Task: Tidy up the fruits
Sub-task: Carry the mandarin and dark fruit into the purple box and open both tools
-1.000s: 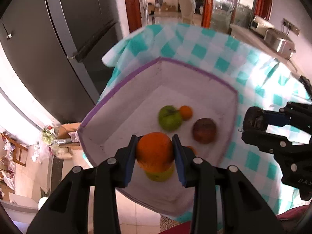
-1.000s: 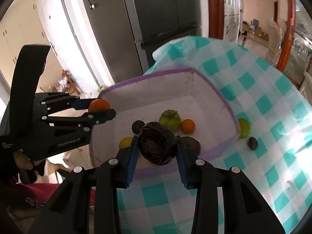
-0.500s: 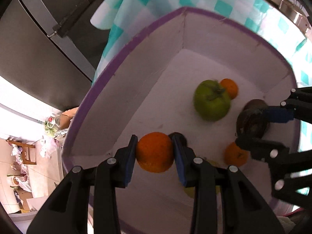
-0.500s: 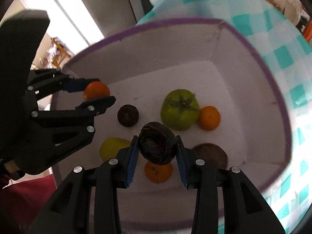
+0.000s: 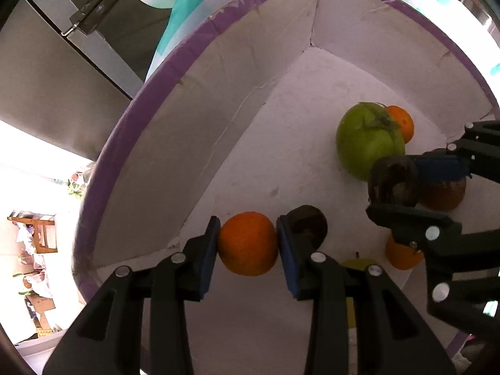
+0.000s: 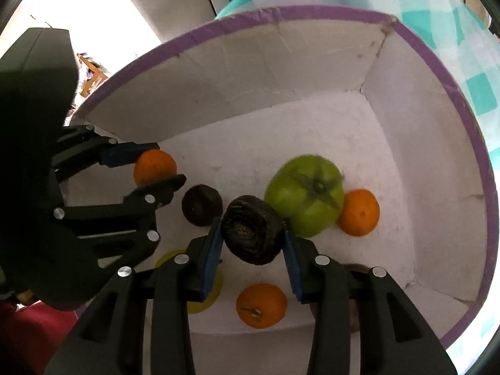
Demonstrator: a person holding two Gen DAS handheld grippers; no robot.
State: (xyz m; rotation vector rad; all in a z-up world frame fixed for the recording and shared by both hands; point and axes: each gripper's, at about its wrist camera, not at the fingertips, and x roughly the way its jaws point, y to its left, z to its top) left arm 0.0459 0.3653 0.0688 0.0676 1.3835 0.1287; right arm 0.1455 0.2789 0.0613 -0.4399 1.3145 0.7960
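Now both grippers sit low inside the purple-rimmed box (image 5: 150,93), having dropped from above its rim a second ago. Left gripper (image 5: 247,243) has its jaws opening, the orange (image 5: 247,243) between the pads, and a dark fruit (image 5: 309,222) just right of its right finger. Right gripper (image 6: 253,234) clenches the dark wrinkled fruit (image 6: 253,229) (pads look pressed on it). Just beyond its tips sits the green tomato (image 6: 304,195), a small orange (image 6: 359,212) touching its far side. Below its fingers lie another orange (image 6: 261,304) and a yellow fruit (image 6: 193,281). Judgement: both fruits are at drop height; release is starting on the left, and the right should follow.
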